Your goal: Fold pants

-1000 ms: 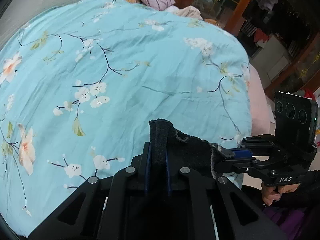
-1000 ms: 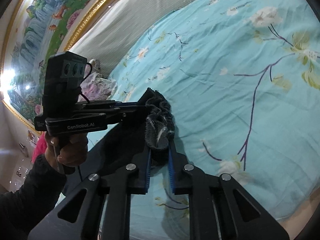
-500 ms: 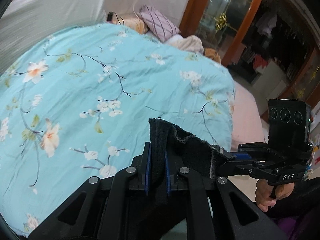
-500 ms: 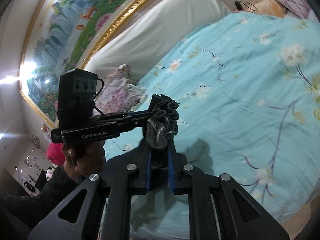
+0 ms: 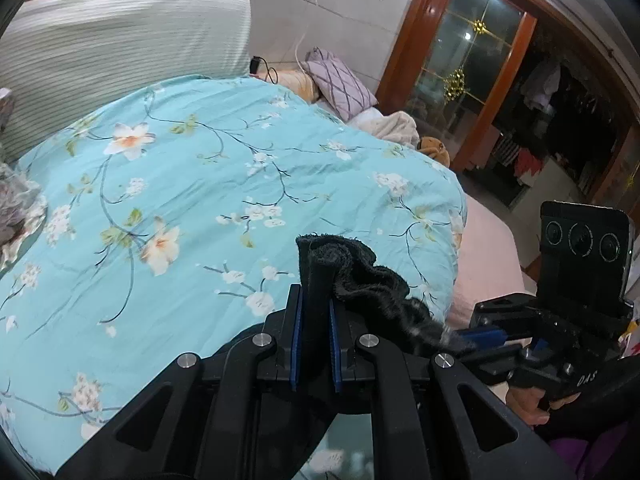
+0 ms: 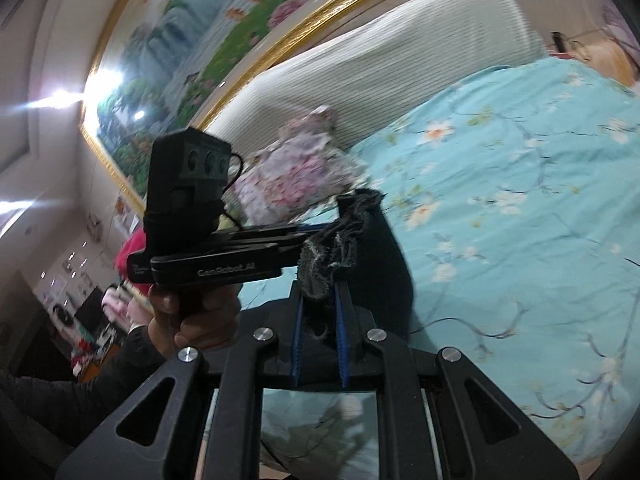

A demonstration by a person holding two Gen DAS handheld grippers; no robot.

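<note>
The black pants [image 5: 360, 276] hang by their bunched top edge between both grippers, lifted above a turquoise floral bedspread [image 5: 180, 200]. My left gripper [image 5: 314, 312] is shut on one end of that edge. My right gripper [image 6: 320, 304] is shut on the other end, and shows at the right in the left wrist view [image 5: 476, 336]. In the right wrist view the pants [image 6: 384, 264] hang down in front of the bed, and the left gripper [image 6: 320, 232] comes in from the left. The lower part of the pants is hidden below the grippers.
The bedspread also fills the right of the right wrist view [image 6: 520, 220]. A white ribbed headboard cushion [image 5: 120, 48] stands at the back. A floral pillow [image 6: 296, 176] lies by it. A purple pillow [image 5: 340, 80] and a wooden glass door [image 5: 460, 72] are at the far right.
Both grippers have risen and tilted up with the pants, so more of the headboard and room shows. The two grippers have come closer together, and the edge between them is more bunched.
</note>
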